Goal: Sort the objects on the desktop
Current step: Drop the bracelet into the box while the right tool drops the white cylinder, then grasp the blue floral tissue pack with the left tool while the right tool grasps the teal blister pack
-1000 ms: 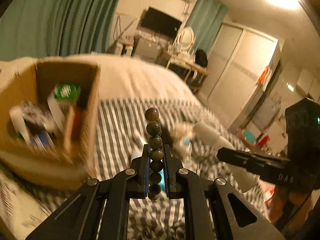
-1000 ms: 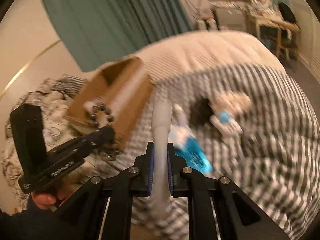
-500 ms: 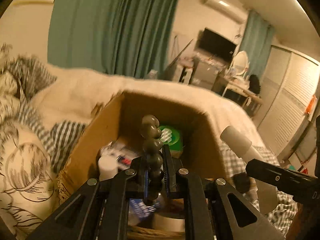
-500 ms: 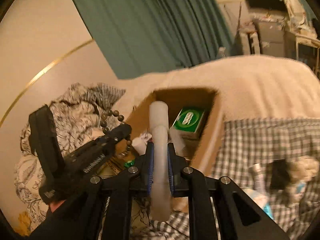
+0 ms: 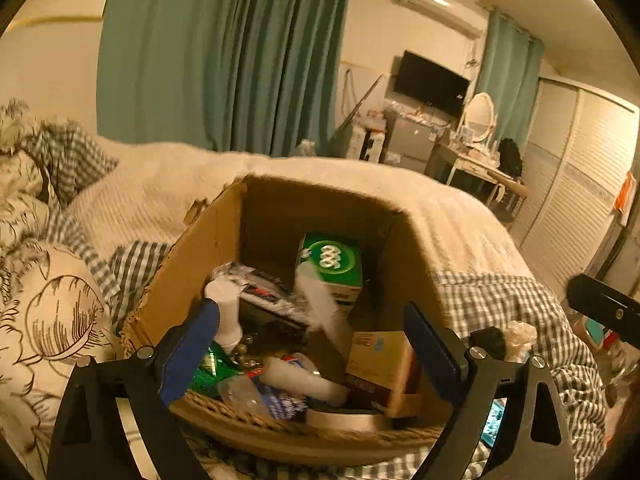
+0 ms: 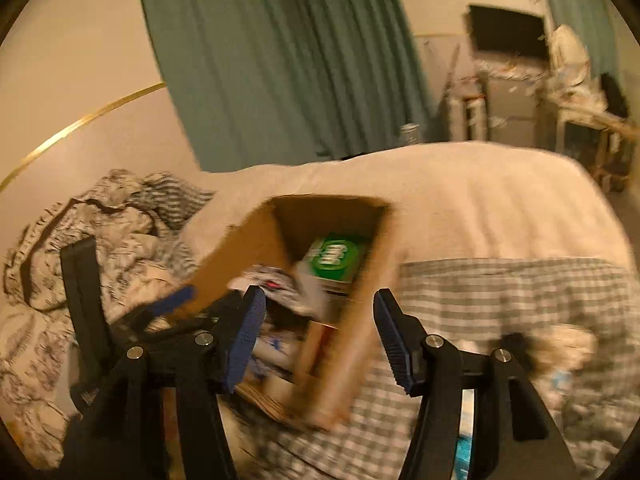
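Observation:
A cardboard box (image 5: 208, 248) stands on the bed and holds several items. My left gripper (image 5: 310, 354) is open and empty above the box's near side. The dark bead bracelet (image 5: 244, 350) lies inside at the lower left. A white tube (image 5: 324, 312) leans blurred in the middle of the box, below a green carton (image 5: 330, 262). My right gripper (image 6: 318, 340) is open and empty over the box's (image 6: 244, 240) near right wall. The left gripper's blue pad (image 6: 172, 302) shows at its left.
A checked blanket (image 5: 500, 304) covers the bed to the right of the box, with small loose items (image 5: 504, 338) on it. Patterned pillows (image 5: 48, 320) lie at the left. A cream blanket (image 6: 460, 208) lies behind the box. Green curtains and a desk stand far back.
Both grippers have opened. The bead bracelet left my left gripper and the white tube left my right gripper; both now lie in the box.

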`<state>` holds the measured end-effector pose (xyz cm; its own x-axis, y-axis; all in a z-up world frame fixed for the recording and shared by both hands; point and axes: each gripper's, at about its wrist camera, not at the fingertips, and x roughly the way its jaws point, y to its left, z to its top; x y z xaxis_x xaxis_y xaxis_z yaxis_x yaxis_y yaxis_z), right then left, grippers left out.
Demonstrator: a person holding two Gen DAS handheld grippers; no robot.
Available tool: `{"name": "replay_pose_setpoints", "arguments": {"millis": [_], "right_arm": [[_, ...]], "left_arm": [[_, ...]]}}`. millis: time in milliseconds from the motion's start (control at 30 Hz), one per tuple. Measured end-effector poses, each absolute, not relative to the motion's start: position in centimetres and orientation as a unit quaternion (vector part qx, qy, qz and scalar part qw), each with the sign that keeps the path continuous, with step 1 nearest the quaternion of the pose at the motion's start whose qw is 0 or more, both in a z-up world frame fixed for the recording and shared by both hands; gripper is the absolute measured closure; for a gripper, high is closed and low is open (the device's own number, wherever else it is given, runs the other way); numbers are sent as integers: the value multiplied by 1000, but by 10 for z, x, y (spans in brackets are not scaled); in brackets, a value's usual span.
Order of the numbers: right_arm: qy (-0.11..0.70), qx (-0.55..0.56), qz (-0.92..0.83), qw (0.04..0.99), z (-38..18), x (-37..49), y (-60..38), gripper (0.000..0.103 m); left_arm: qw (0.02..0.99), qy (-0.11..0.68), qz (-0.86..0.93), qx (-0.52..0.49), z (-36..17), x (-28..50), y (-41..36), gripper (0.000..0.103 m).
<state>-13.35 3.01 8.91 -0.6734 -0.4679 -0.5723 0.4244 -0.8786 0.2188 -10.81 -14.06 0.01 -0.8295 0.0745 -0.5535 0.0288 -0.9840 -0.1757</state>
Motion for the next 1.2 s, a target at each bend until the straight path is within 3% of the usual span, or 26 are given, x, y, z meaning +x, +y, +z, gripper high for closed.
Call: {"name": "replay_pose_setpoints", "arguments": {"millis": [133,400,733,1000,1200], "right_arm": [[-18,318,-929,189,103,-101,80,42],[-19,324,-942,86,100,-54,193,39],[-46,345,-932,99,38,-50,236,39],[-54,377,-919,105,-13,-73,251,39],[-64,358,-924,117,-9,-81,249,35]], "left_arm": [[40,-74,952,-294,10,-87,-109,0],[92,-49,928,-357,-2,-53,-22,0],[105,33,898,-426,-77,-78,74,0],[100,24,877,-469,-124,-139,100,0],[102,-16,830,-548,-167,-183,96,0]]}}
